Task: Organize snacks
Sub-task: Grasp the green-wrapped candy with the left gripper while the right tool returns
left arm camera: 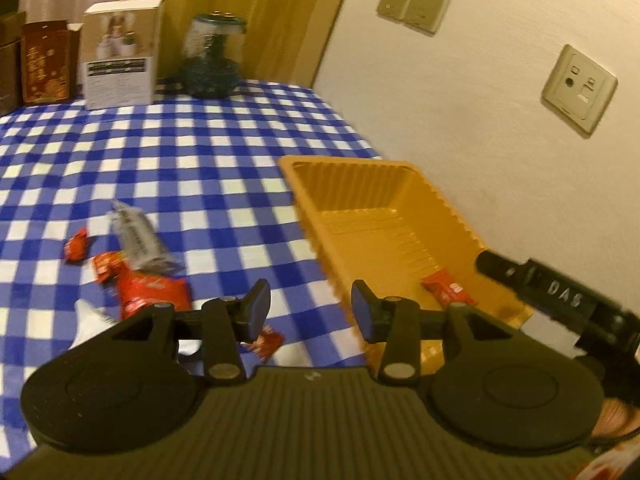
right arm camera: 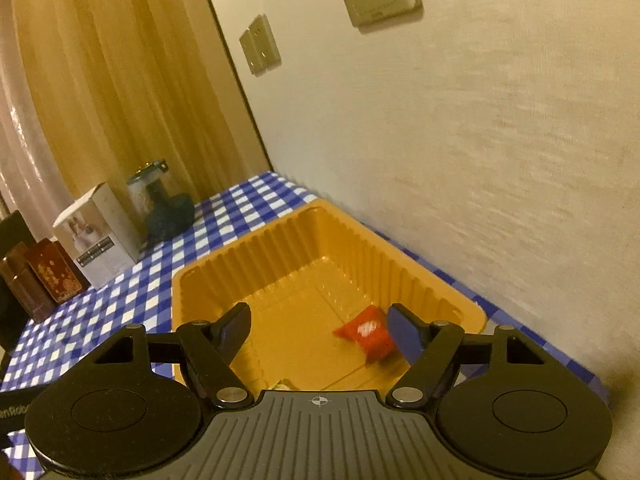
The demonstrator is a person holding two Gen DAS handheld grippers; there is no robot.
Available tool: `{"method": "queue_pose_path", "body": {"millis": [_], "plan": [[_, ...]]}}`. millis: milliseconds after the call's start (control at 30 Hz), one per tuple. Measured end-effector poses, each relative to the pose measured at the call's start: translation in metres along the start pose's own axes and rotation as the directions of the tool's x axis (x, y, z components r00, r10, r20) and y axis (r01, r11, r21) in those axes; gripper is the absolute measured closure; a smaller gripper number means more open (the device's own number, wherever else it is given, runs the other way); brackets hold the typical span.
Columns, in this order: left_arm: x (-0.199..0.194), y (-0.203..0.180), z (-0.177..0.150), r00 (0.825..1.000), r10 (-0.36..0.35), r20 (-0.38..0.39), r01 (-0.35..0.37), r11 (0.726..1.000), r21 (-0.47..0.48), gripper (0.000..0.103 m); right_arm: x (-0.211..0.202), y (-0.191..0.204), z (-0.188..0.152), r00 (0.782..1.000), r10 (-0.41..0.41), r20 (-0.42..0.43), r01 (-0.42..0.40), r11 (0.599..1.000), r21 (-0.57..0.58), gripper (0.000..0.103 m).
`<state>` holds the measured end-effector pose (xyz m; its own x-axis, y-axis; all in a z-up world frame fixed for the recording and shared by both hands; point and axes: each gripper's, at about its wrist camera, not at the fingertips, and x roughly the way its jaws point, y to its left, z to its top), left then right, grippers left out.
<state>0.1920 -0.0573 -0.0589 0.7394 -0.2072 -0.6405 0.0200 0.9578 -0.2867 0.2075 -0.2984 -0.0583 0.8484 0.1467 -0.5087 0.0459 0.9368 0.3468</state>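
A ribbed orange plastic tray (right arm camera: 208,280) lies just ahead of the right gripper (right arm camera: 320,334), holding one red snack packet (right arm camera: 366,332) flat beside its right finger. More red packets (left arm camera: 148,290) and a grey wrapper (left arm camera: 138,240) lie scattered ahead-left of the left gripper (left arm camera: 310,312).

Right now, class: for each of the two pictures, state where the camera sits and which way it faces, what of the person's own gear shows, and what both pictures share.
Left wrist: sits on the left gripper, looking down across the checked tablecloth at loose snacks; the right gripper intrudes.
Right wrist: sits on the right gripper, jaws open, looking down into the yellow tray by the wall.
Shared: the tray, one red snack packet inside it, white box, jar.
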Motion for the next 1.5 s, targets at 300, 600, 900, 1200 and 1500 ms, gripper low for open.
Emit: {"method": "queue_pose_path", "body": {"millis": [300, 600, 900, 1200, 1500], "plan": [[-0.026, 0.03, -0.022, 0.997, 0.073, -0.017, -0.073, 0.997, -0.015, 0.058, -0.013, 0.018, -0.01, 0.999, 0.032, 0.024, -0.031, 0.997, -0.065, 0.028], [-0.056, 0.066, -0.044, 0.989, 0.142, -0.031, -0.143, 0.989, -0.029, 0.053, -0.04, 0.049, -0.033, 0.994, 0.111, 0.023, -0.107, 0.986, -0.13, 0.028], [-0.077, 0.094, -0.055, 0.981, 0.187, -0.044, -0.189, 0.981, -0.042, 0.052, -0.059, 0.079, -0.062, 0.985, 0.167, -0.041, -0.172, 0.967, -0.188, 0.028], [-0.063, 0.1, -0.064, 0.985, 0.154, -0.075, -0.155, 0.988, -0.013, 0.052, -0.061, 0.104, -0.087, 0.973, 0.205, -0.109, -0.227, 0.94, -0.256, 0.028], [-0.025, 0.093, -0.071, 0.987, 0.134, -0.085, -0.135, 0.991, -0.007, 0.055, -0.039, 0.097, -0.103, 0.967, 0.158, -0.201, -0.207, 0.945, -0.252, 0.028]]}}
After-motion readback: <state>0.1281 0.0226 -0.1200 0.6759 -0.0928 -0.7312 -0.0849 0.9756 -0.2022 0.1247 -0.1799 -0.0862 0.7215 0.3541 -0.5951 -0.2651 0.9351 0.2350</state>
